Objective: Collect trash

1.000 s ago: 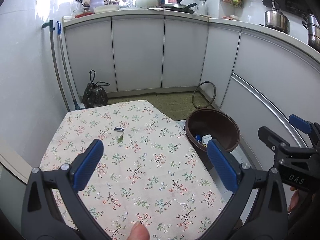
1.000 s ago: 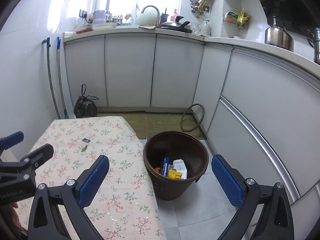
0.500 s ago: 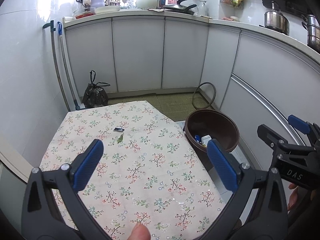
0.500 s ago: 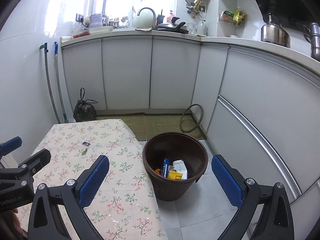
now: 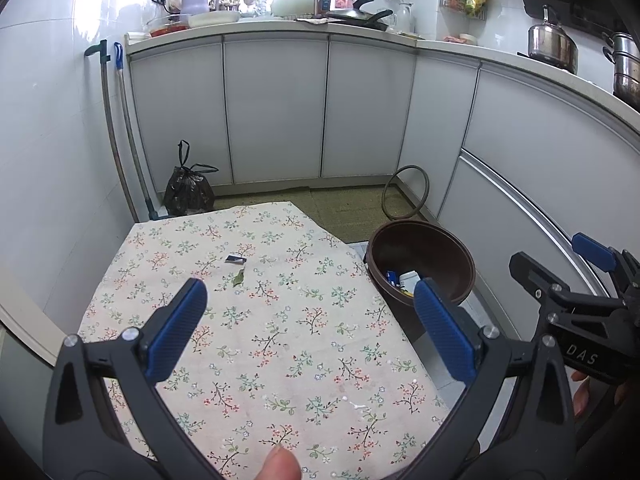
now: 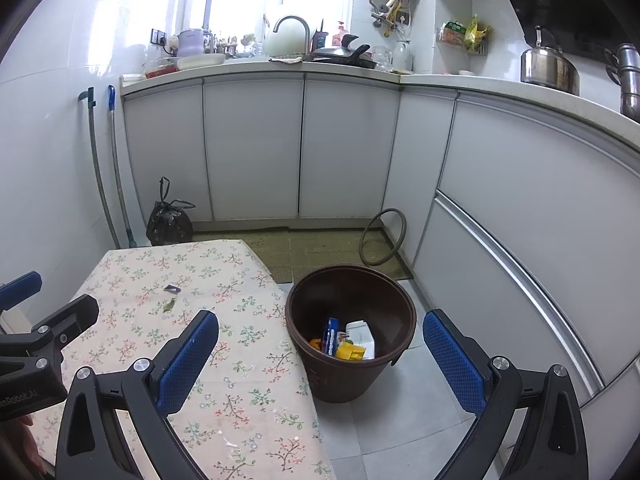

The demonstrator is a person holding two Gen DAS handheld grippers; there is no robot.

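A small dark scrap (image 5: 235, 258) and a green leaf bit (image 5: 239, 277) lie on the floral tablecloth (image 5: 256, 332); they also show in the right wrist view, the scrap (image 6: 172, 289) and the leaf (image 6: 169, 305). A brown bin (image 6: 349, 332) with several packets inside stands on the floor right of the table; it also shows in the left wrist view (image 5: 422, 264). My left gripper (image 5: 310, 304) is open and empty above the table's near part. My right gripper (image 6: 320, 340) is open and empty, held above the bin and the table's edge.
A tied black bag (image 5: 188, 192) sits on the floor by the cabinets. Two poles (image 5: 120, 132) lean on the left wall. A ring-shaped hoop (image 5: 406, 192) leans on the corner cabinet. White cabinets (image 6: 520, 200) curve along the right.
Both views have drawn back and risen slightly; the bin and table look a little farther. Both grippers stay open and empty.
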